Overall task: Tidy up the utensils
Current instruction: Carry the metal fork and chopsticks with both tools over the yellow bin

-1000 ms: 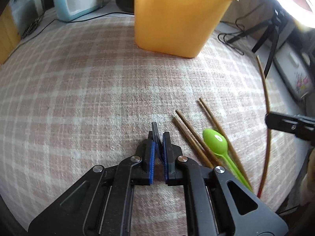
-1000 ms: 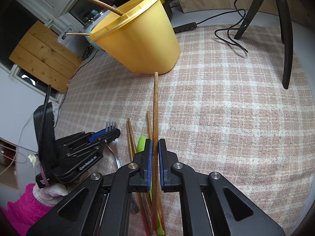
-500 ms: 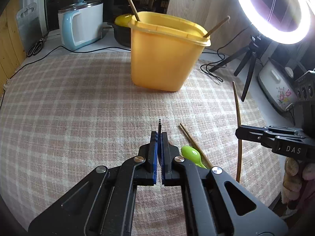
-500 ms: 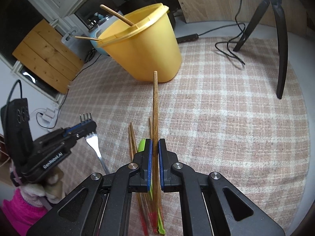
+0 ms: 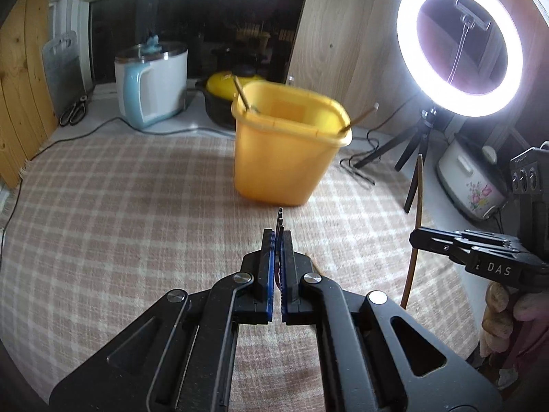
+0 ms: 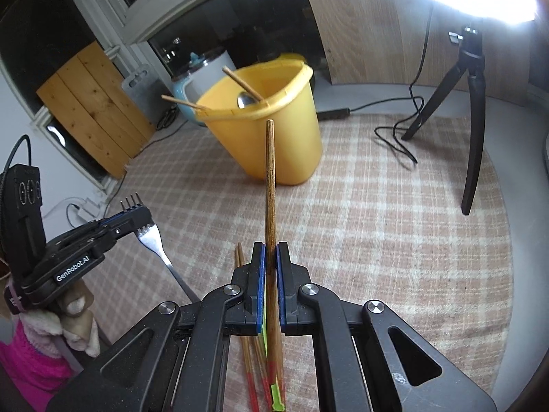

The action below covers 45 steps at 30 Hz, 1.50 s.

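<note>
— Left wrist view?
— The left gripper pinches a metal fork edge-on, tines poking past the blue pads, above the pink checked tablecloth. The yellow plastic bucket stands beyond, sticks leaning inside.
— Right wrist view?
— The right gripper clamps a long brown wooden chopstick pointing toward the bucket. More chopsticks lie on the cloth beneath it.
</note>
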Tool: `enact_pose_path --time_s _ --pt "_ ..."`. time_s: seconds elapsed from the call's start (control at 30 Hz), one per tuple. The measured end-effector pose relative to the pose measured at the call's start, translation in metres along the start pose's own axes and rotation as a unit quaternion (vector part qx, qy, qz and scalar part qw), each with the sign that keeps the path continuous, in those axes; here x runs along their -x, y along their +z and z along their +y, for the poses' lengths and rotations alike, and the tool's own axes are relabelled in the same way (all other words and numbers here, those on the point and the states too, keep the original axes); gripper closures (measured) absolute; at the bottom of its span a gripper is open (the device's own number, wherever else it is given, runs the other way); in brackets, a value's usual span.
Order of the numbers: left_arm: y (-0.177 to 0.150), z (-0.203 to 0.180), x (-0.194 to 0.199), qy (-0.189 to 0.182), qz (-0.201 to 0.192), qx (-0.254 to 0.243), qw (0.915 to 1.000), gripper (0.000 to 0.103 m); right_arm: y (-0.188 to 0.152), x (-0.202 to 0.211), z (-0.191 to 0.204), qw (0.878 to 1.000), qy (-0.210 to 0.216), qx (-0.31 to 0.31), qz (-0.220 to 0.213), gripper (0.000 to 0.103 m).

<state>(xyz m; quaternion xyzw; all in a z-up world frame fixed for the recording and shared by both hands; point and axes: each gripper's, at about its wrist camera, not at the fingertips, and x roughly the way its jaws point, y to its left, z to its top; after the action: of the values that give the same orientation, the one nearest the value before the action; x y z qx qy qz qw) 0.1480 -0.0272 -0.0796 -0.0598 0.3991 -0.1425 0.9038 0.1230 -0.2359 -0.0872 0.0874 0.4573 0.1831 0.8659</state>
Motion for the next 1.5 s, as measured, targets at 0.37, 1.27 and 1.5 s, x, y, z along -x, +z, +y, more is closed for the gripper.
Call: enact_pose_path --time_s 0.37,1.27,1.5 --pt "0.037 0.005 0.026 0.001 -0.053 -0.007 0.9986 0.103 0.026 0.028 0.011 0.998 -0.007 0.017 -0.06 0.098" --pt "0.148 0.016 0.03 0.024 -0.161 -0.01 0.9865 0.103 0.138 0.049 0.026 0.981 -0.046 0.047 -0.184 0.098" --pt "0.165 0.02 0.017 0.034 -0.165 -0.006 0.9856 0.103 0.153 0.05 0.034 0.975 -0.061 0.069 -0.204 0.098"
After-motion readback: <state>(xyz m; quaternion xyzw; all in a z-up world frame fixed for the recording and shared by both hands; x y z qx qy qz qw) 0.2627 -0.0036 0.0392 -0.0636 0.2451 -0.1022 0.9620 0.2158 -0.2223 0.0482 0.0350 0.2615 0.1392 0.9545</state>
